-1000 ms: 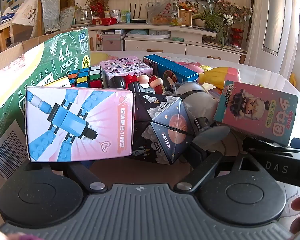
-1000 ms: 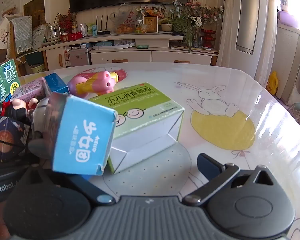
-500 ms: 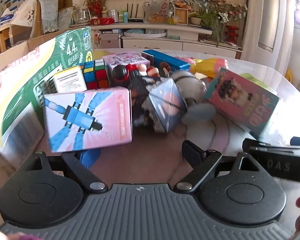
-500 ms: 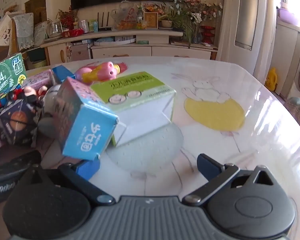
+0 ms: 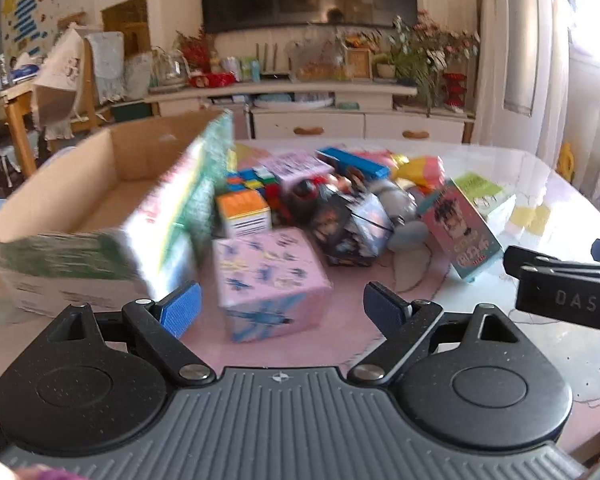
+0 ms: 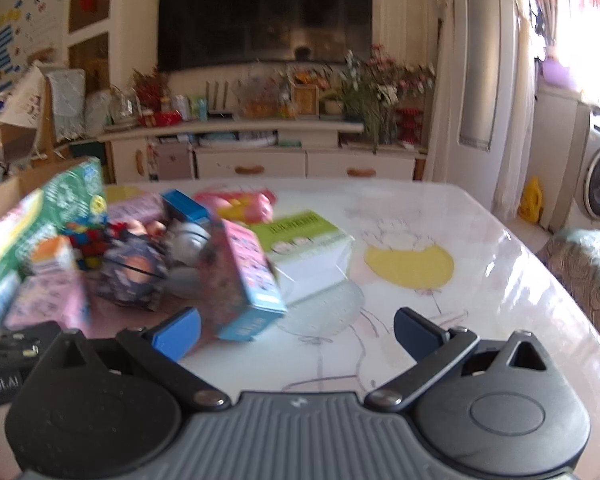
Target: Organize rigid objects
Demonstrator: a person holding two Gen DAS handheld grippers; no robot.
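left gripper (image 5: pixel 281 310): wide apart, holds nothing | right gripper (image 6: pixel 298 332): wide apart, holds nothing | pink box (image 5: pixel 268 282): square cardboard, blue prints, centre of left view, on table (image 6: pixel 440 320) | blue box (image 6: pixel 246 276): tilted, centre-left of right view | carton (image 5: pixel 80 200): brown, open top, left

cardboard box (image 5: pixel 112 168): left end cut off by frame edge; floor hidden behind its printed wall.
printed wall lettering (image 5: pixel 168 216): motion-smeared, unreadable.
toy pile (image 5: pixel 332 196): rear items overlap; shapes not separable.
pink block box (image 6: pixel 48 300): blurred, left part hidden by the other gripper's body.
green medicine box (image 6: pixel 304 232): text too blurred to read.
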